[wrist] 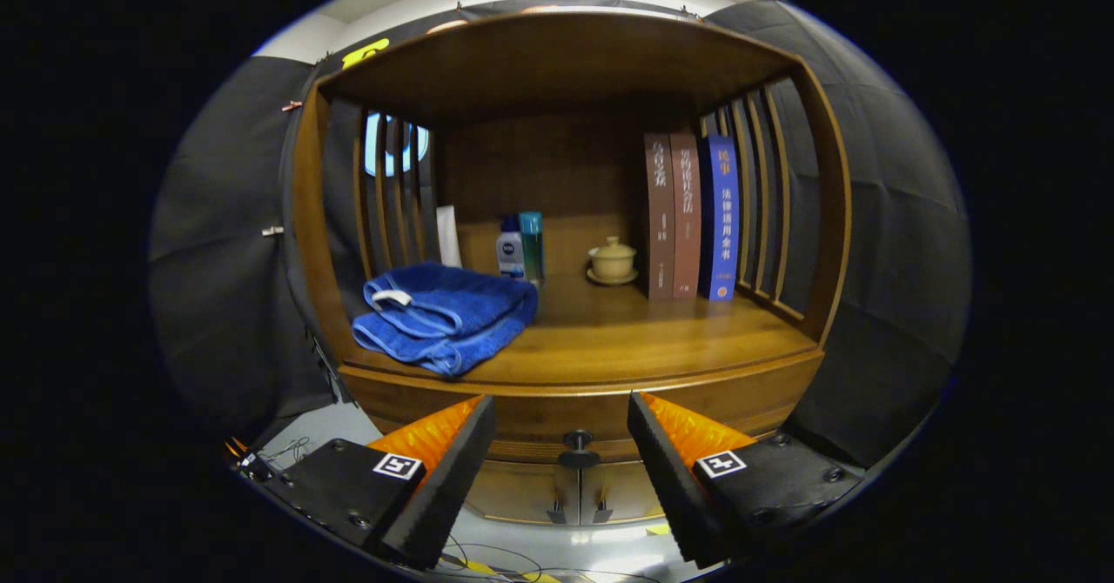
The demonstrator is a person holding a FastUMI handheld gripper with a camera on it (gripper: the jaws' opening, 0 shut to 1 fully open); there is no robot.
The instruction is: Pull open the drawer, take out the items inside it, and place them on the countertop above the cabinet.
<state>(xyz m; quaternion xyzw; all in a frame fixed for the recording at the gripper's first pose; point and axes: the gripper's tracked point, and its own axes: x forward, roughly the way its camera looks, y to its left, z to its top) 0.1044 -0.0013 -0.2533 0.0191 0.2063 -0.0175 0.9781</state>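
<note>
The gripper is wide open and empty, its fingers flanking the closed drawer's small round knob at twelve o'clock. The knob looks hard, rigid and probably slippery, so pinching it squarely seems the best hold.

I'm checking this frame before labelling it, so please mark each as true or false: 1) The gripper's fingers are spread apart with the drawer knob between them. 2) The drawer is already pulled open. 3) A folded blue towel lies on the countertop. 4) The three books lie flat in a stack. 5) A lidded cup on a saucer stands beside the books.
1) True: the gripper is open, and the drawer knob sits in the gap, untouched.
2) False: the drawer looks shut, its front flush with the cabinet.
3) True: the blue towel lies folded on the countertop.
4) False: the books stand upright.
5) True: the lidded cup stands next to them, apart.
</note>
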